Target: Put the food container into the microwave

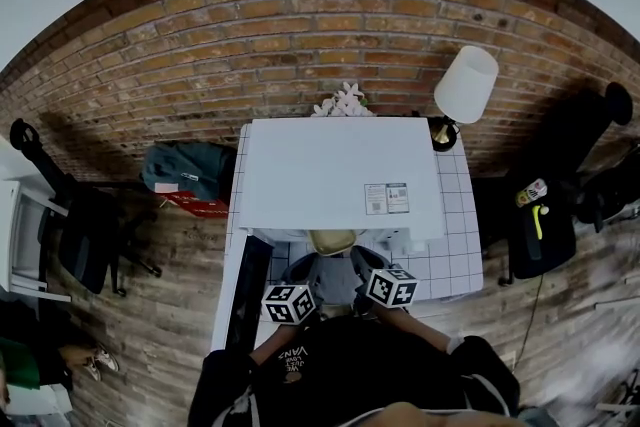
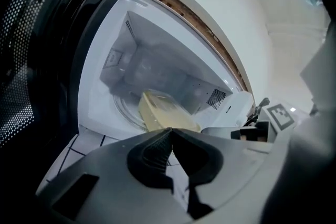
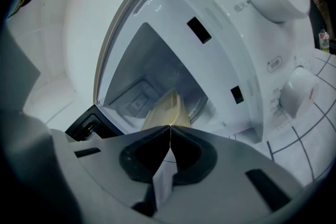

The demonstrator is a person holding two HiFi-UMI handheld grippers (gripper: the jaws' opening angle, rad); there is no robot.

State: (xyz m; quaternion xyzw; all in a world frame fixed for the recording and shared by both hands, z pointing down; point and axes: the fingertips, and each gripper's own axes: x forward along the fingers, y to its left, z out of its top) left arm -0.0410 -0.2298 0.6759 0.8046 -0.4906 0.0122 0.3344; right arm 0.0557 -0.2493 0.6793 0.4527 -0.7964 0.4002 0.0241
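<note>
The door (image 1: 248,293) stands swung open along the counter's (image 1: 462,185) left edge; beside it the left hand-held gripper (image 2: 170,132) has its jaws pressed together on nothing. Just past its tips the food container (image 2: 164,113) sits inside the microwave (image 1: 340,170). The right hand-held gripper (image 3: 170,127) is likewise closed and empty, bare tiles (image 1: 455,265) lying toward the counter's front right corner.

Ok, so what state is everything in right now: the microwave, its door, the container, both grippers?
Microwave: standing on the tiled table, cavity exposed.
Microwave door: swung open.
Food container: inside the microwave on the turntable, held by neither gripper.
Left gripper: jaws together, empty.
Right gripper: jaws together, empty.
</note>
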